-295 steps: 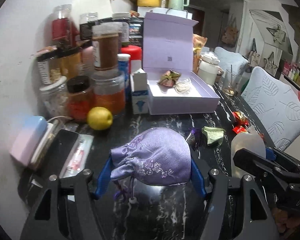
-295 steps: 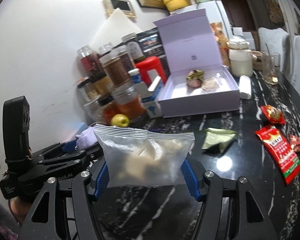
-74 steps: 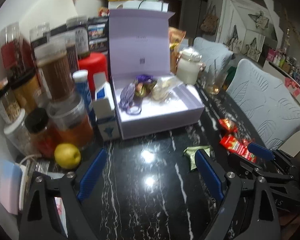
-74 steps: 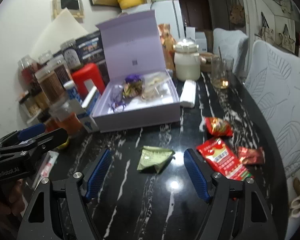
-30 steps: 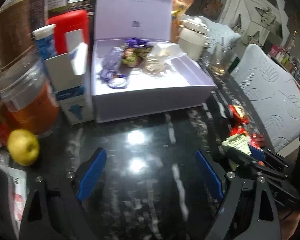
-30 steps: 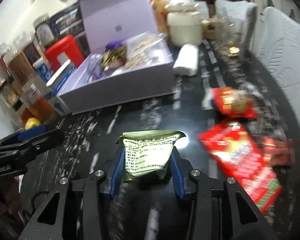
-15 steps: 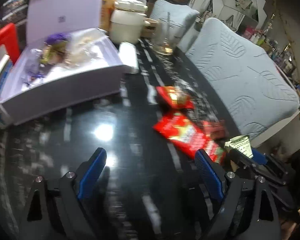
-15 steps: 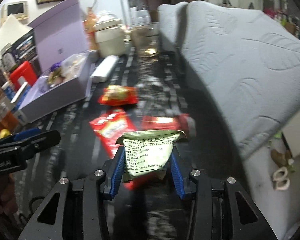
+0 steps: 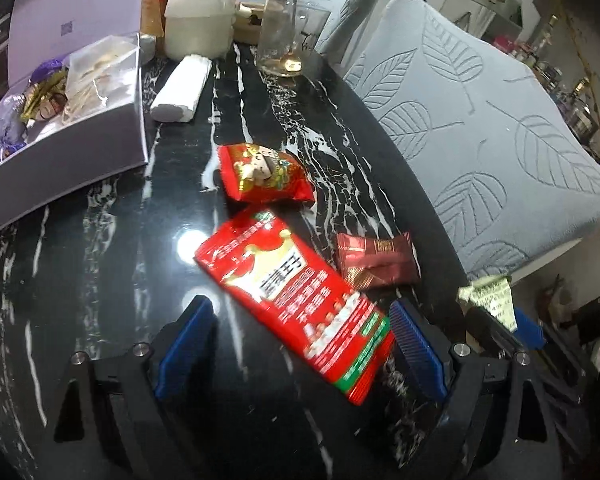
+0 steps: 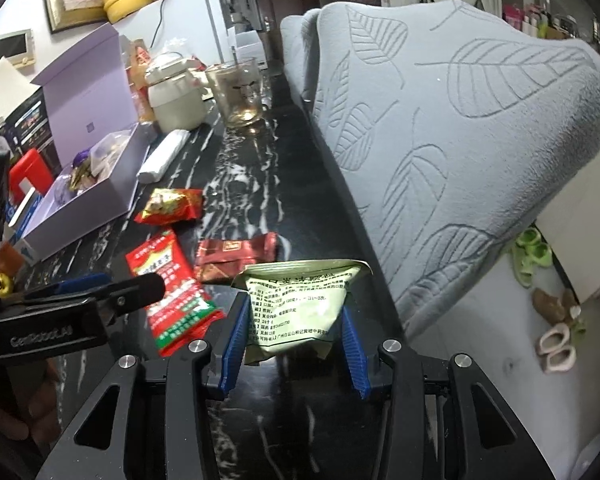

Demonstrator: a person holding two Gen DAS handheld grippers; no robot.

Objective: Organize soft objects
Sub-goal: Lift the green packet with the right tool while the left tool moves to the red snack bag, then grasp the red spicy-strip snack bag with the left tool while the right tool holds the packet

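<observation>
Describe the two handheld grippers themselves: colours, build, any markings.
Both match: the left gripper and right gripper have black angular frames with triangular cut-outs, silver bolt heads, and ribbed blue pads on the fingers. White lettering runs along the left gripper's side in the right wrist view, too blurred to read. No cables or sleeves show.

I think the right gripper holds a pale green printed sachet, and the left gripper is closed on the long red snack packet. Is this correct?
Not quite. The right gripper does hold the pale green printed sachet, but the left gripper is open: the left wrist view shows its blue pads standing apart on either side of the long red snack packet, which lies on the black marble table.
</observation>
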